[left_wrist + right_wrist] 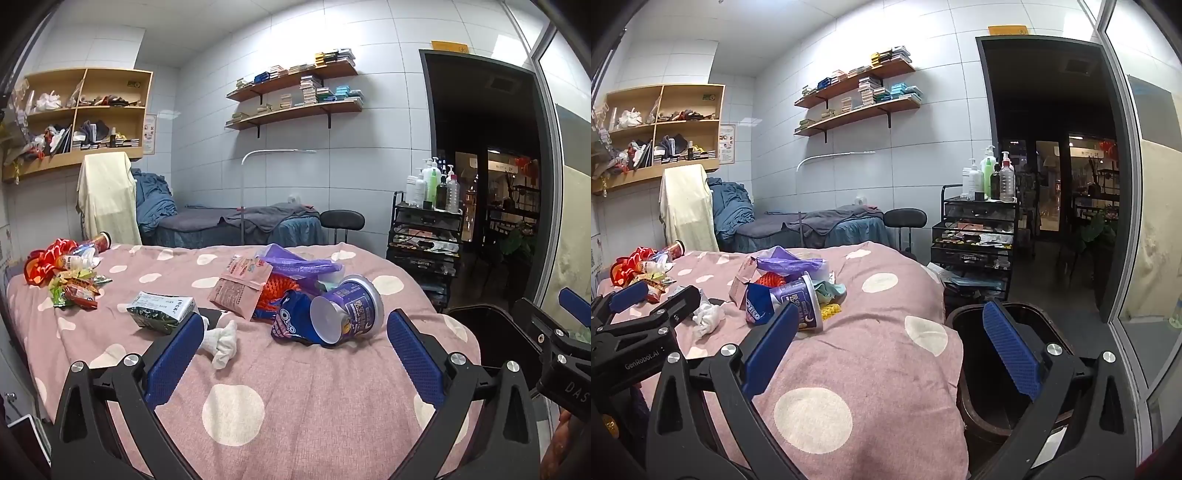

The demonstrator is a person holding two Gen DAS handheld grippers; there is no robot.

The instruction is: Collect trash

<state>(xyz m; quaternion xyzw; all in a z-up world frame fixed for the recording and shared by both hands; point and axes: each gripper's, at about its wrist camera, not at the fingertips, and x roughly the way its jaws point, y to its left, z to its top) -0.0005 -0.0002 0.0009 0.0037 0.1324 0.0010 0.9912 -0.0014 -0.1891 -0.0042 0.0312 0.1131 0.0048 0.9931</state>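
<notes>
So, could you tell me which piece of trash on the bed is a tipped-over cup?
The purple instant-noodle cup, lying on its side against the blue Oreo wrapper; the green carton and pink pouch nearby are flat packs.

Quick count of what's on the bed (pixel 295 398): one purple cup (pixel 351 306) on its side, one blue Oreo wrapper (pixel 291 321), one pink snack bag (pixel 242 291), one purple plastic bag (pixel 295 264), one green carton (pixel 160 312), one wad of white tissue (pixel 223 341), and one red can (pixel 99 240) at the far edge. There's also one heap of small wrappers (pixel 75 288), too jumbled to count. Next to the bed, one dark bin (pixel 1004 354). On the wall, two shelves (pixel 295 96) and one cubby unit (pixel 81 114) with four compartments. One cart (pixel 975 236) with roughly six bottles, can't count them exactly.
</notes>
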